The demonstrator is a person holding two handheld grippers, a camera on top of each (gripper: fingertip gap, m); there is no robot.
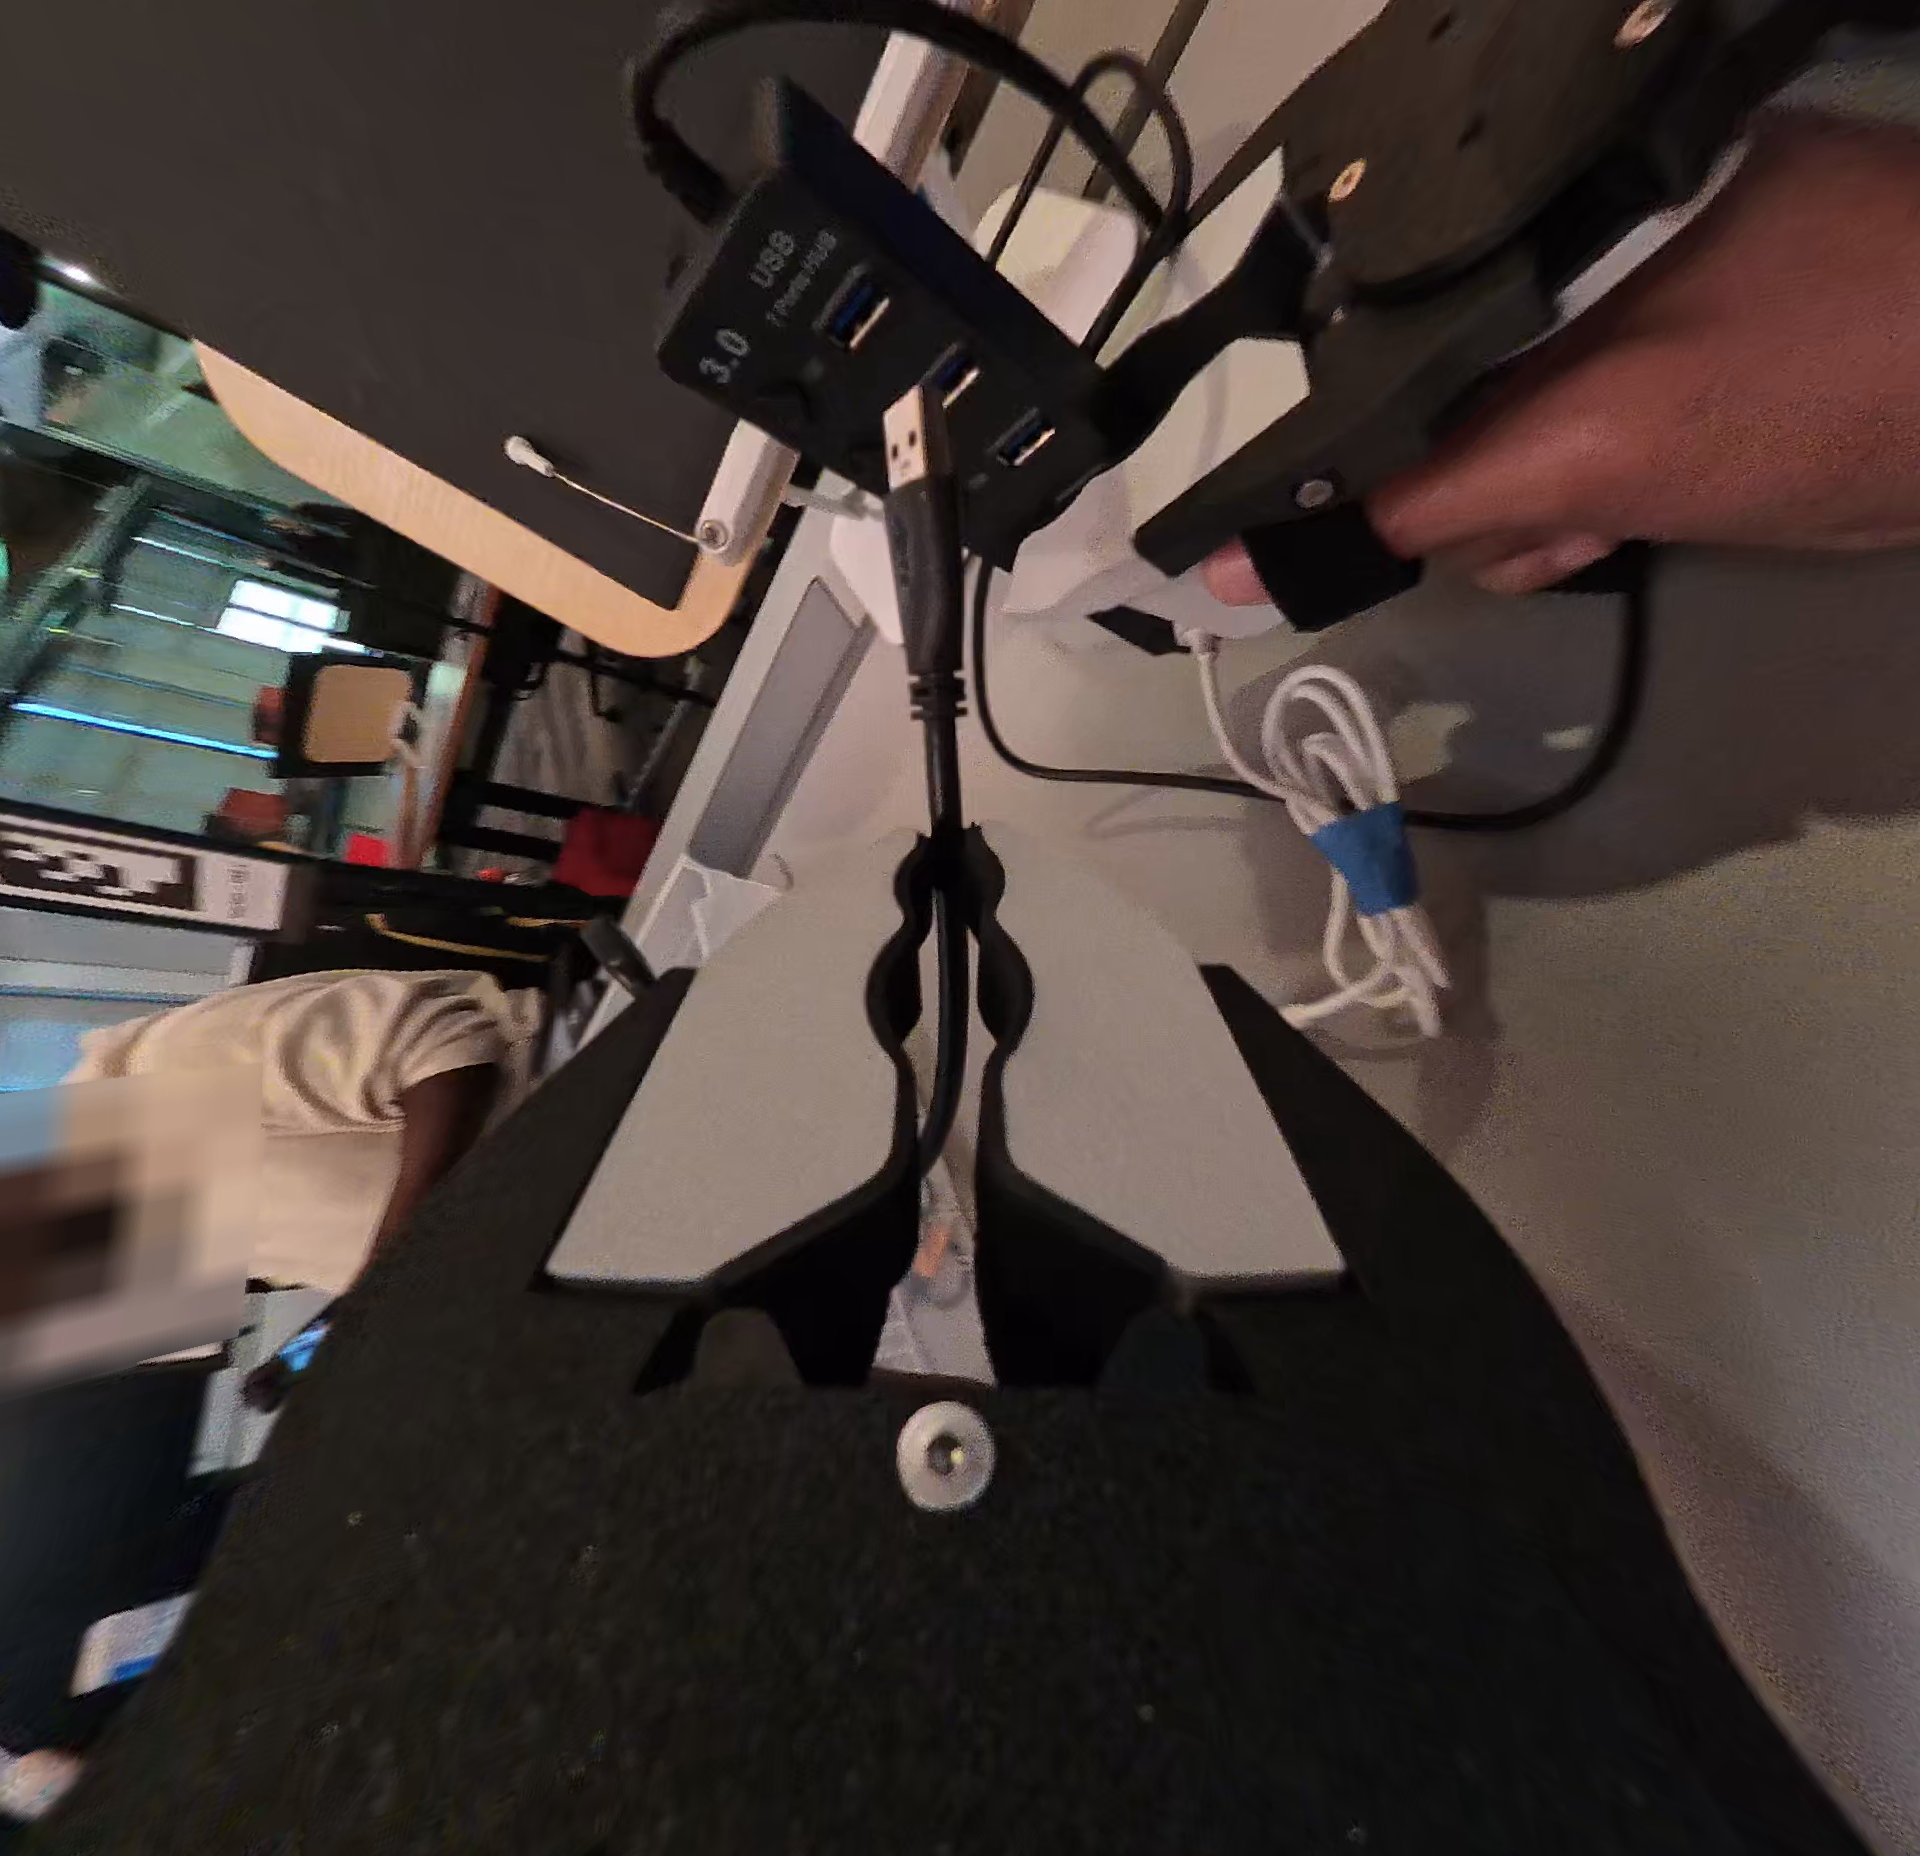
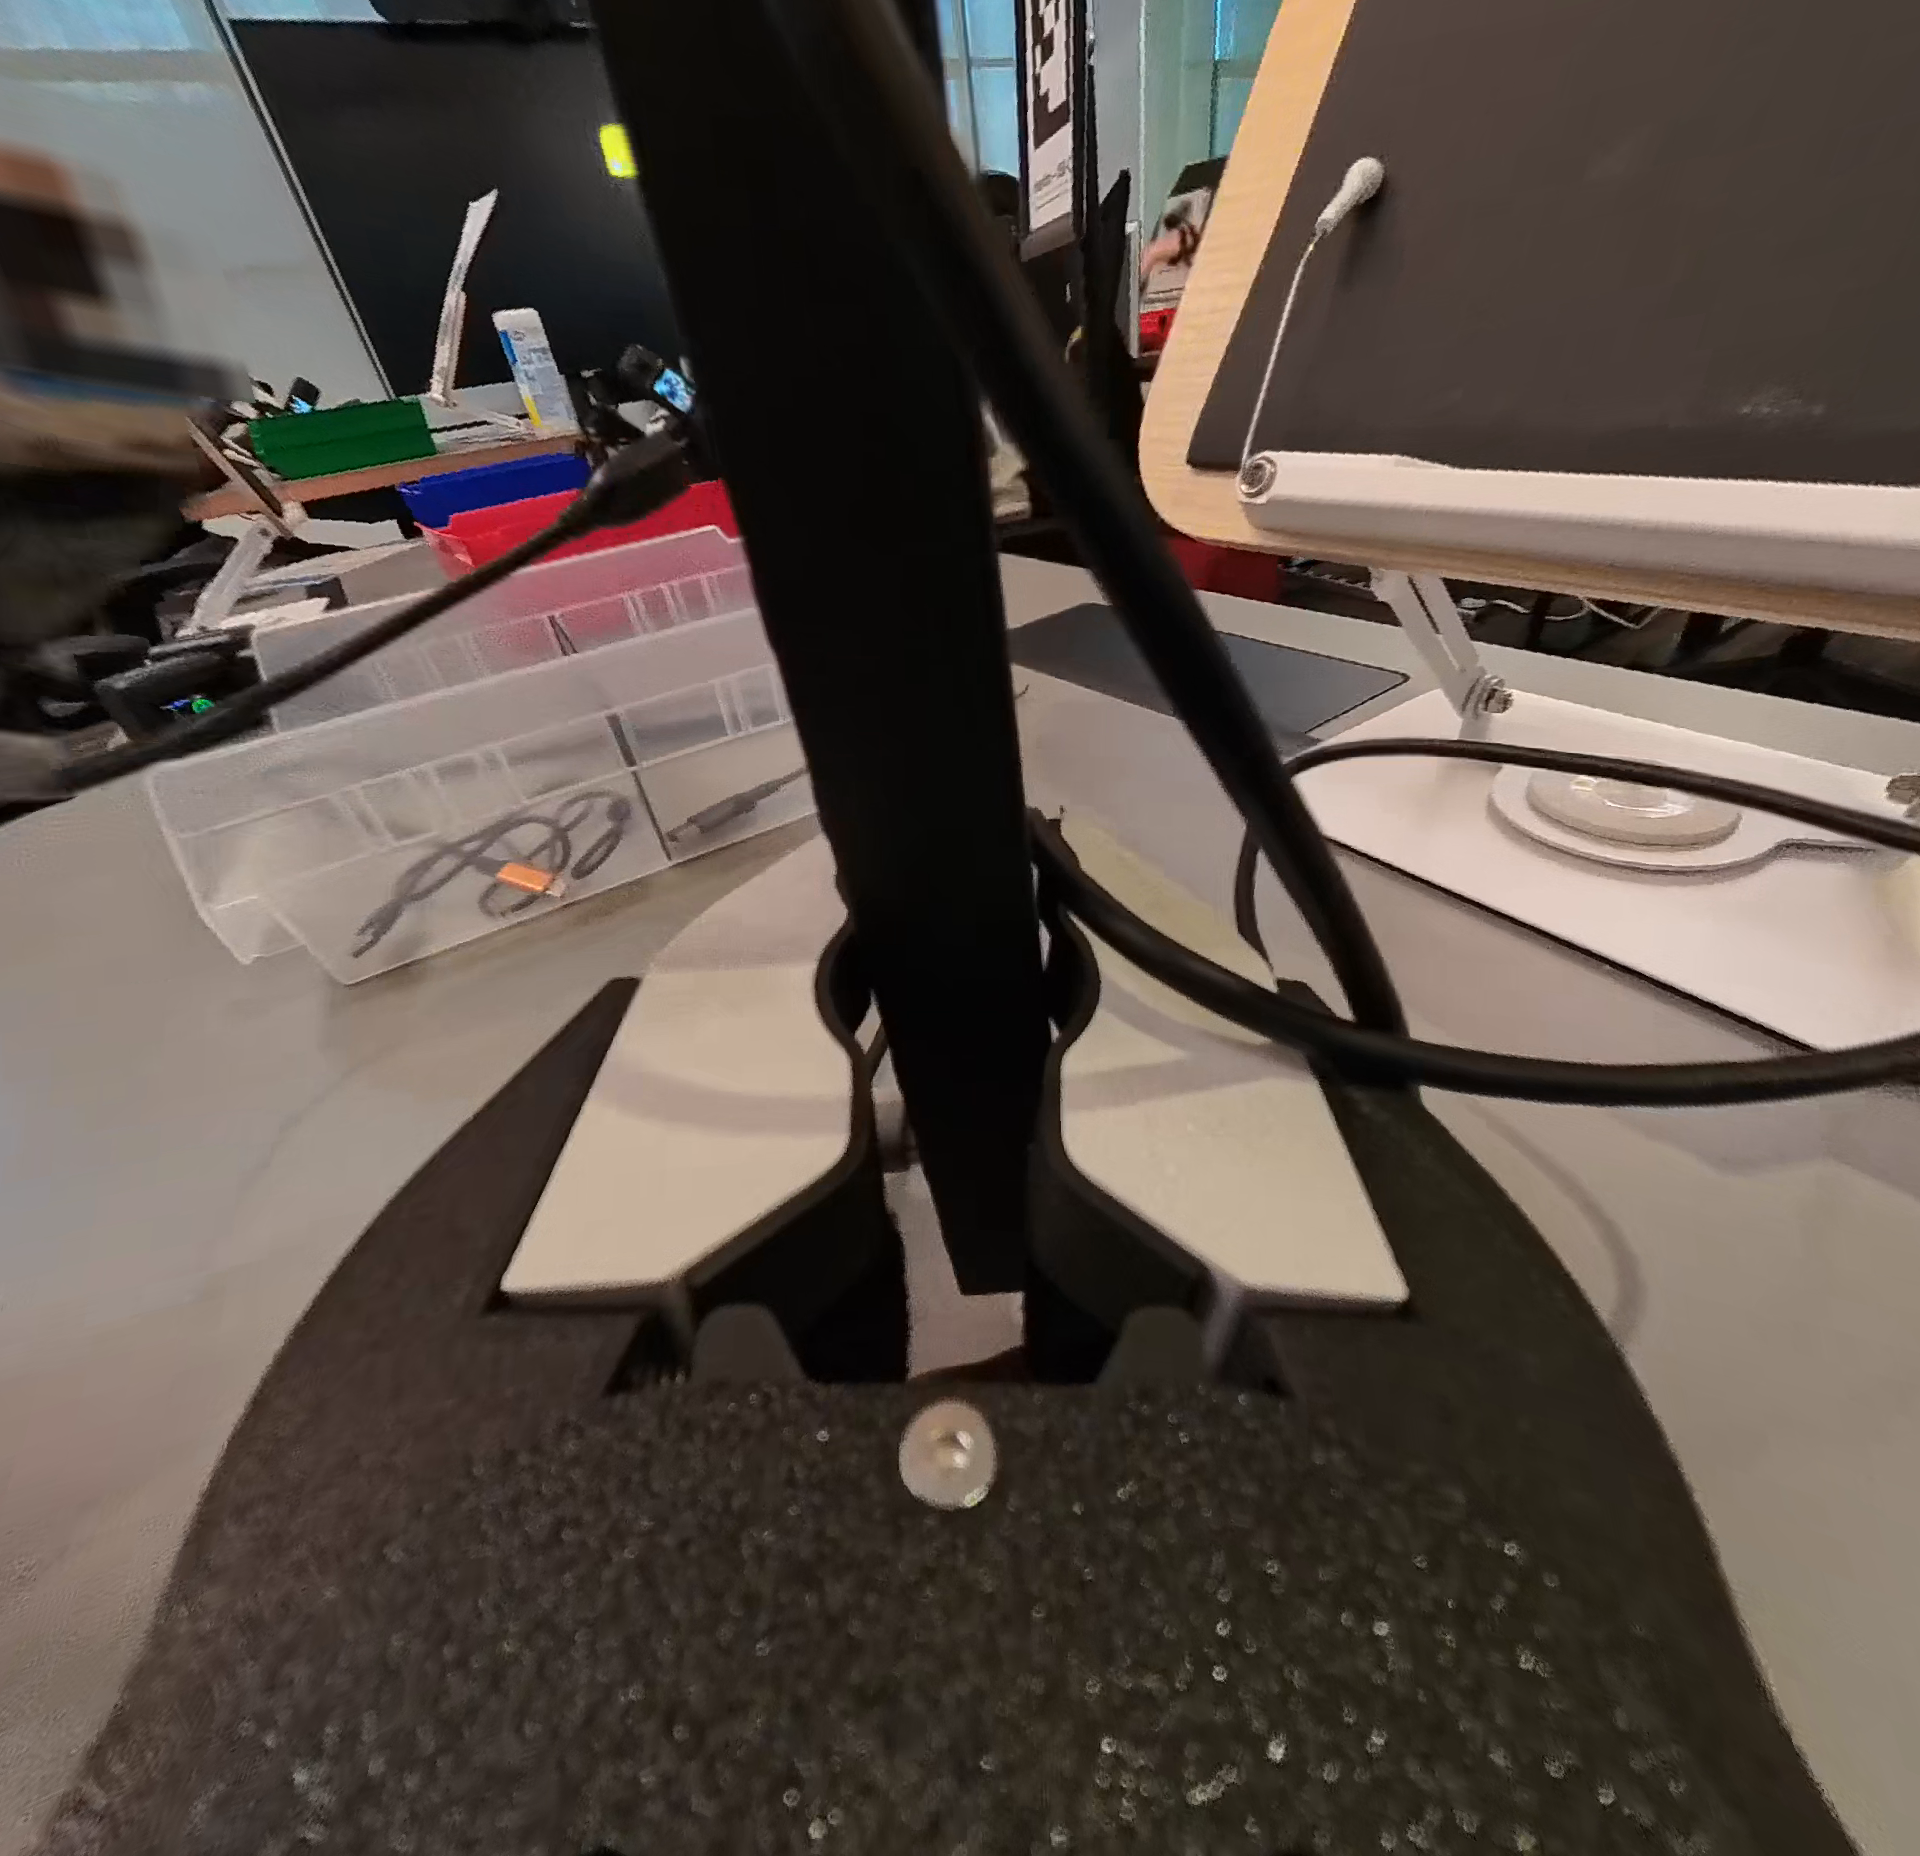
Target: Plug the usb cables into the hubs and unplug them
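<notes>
Left gripper (image 1: 948, 850) is clamped on a black usb cable (image 1: 940, 767), the jaws pinched tight on the cord just behind the plug. The silver plug tip (image 1: 906, 442) sits right at the face of the black hub (image 1: 883, 352), near its middle blue port; cannot tell if it is touching or partly in. Hub is held up off the desk by the right gripper (image 1: 1122, 393), jaws closed on the hub's end, a person's hand (image 1: 1621, 424) around the handle. In the right wrist view the right gripper (image 2: 951, 975) has the hub (image 2: 862, 559) standing as a dark slab between its fingers, black cords (image 2: 1195, 954) looping off to the right.

Surface: pale grey desk (image 1: 1662, 1287), matte, lit from above. A coiled white cable (image 1: 1340, 767) with a blue tape band (image 1: 1366, 856) lies on it near the hand. Clear plastic organiser tray (image 2: 468, 767) sits on the left side of the desk with dark cables and an orange connector (image 2: 525, 879) inside. A tilted black board with a wood edge (image 2: 1558, 248) stands on a white stand base (image 2: 1558, 902) at the right.

Room: cluttered office or lab, red (image 2: 582, 528), blue (image 2: 488, 481) and green (image 2: 343, 435) bins on a far table, glass partitions and windows behind. A seated person in a cream shirt (image 1: 343, 1068) is at the left edge of the left wrist view.
</notes>
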